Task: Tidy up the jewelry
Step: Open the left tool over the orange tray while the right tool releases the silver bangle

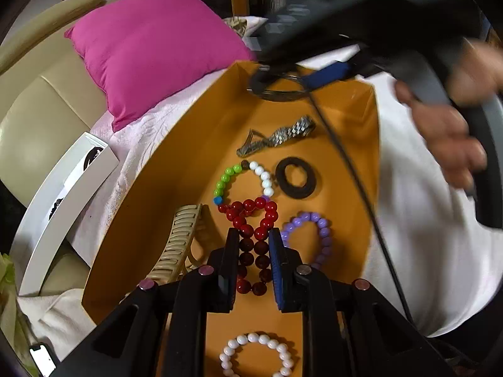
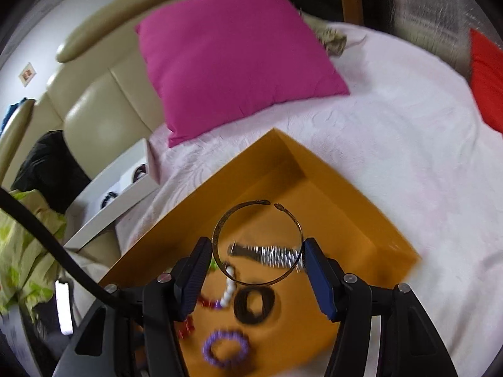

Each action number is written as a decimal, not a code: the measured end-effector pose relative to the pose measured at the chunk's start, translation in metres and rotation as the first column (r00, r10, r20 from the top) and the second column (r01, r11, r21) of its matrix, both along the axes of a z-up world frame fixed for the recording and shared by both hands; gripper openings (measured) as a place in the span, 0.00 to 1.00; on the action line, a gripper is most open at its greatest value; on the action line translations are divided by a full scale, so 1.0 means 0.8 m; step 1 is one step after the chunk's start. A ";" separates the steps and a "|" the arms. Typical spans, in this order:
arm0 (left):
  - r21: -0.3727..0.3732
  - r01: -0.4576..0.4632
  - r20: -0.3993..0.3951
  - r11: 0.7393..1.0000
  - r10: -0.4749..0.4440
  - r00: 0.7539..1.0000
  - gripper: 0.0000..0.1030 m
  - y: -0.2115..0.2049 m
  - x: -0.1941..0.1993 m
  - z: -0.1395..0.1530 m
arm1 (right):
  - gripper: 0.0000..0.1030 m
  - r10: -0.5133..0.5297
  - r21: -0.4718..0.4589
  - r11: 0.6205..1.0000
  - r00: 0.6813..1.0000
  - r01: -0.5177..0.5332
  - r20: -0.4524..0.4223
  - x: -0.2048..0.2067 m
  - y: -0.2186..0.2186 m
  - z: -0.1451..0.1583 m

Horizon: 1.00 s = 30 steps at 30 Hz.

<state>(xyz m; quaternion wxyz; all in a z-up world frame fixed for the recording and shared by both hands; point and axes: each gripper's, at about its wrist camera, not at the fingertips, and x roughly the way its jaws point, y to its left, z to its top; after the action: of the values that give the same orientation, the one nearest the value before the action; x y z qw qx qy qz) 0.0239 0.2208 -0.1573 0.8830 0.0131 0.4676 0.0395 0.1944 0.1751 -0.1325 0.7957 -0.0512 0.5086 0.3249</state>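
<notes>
Right wrist: open bangle point(image 2: 256, 242) between claw point(image 2: 256, 267) pads; left wrist: red beads point(image 1: 253, 245).

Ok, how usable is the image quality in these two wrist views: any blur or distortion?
Left wrist: strong fisheye bend on the orange box; red bead bracelet is sharp, while the person's hand is smeared. Right wrist: the bangle stays crisp, but the metal watch band and purple bracelet streak with motion blur.
</notes>
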 end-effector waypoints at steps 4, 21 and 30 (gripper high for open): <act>0.009 0.005 -0.014 1.000 -0.005 1.000 0.19 0.000 0.008 -0.008 | 0.61 -0.011 -0.031 0.999 0.999 0.009 -0.050 0.032 0.022 -0.030; 0.053 -0.030 -0.071 0.998 0.033 0.997 0.27 0.009 0.026 -0.037 | 0.63 -0.061 -0.166 0.985 0.995 0.048 -0.078 0.072 0.046 -0.074; 0.074 -0.085 0.005 0.994 0.085 0.996 0.58 0.015 0.008 0.004 | 0.64 -0.032 -0.121 0.992 0.999 0.029 -0.026 0.044 0.032 -0.028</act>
<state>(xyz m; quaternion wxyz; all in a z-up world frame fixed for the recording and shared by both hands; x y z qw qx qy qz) 0.0301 0.2325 -0.1540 0.8798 0.0261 0.4652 0.0943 0.2294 0.2004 -0.1553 0.7889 -0.0871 0.5390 0.2820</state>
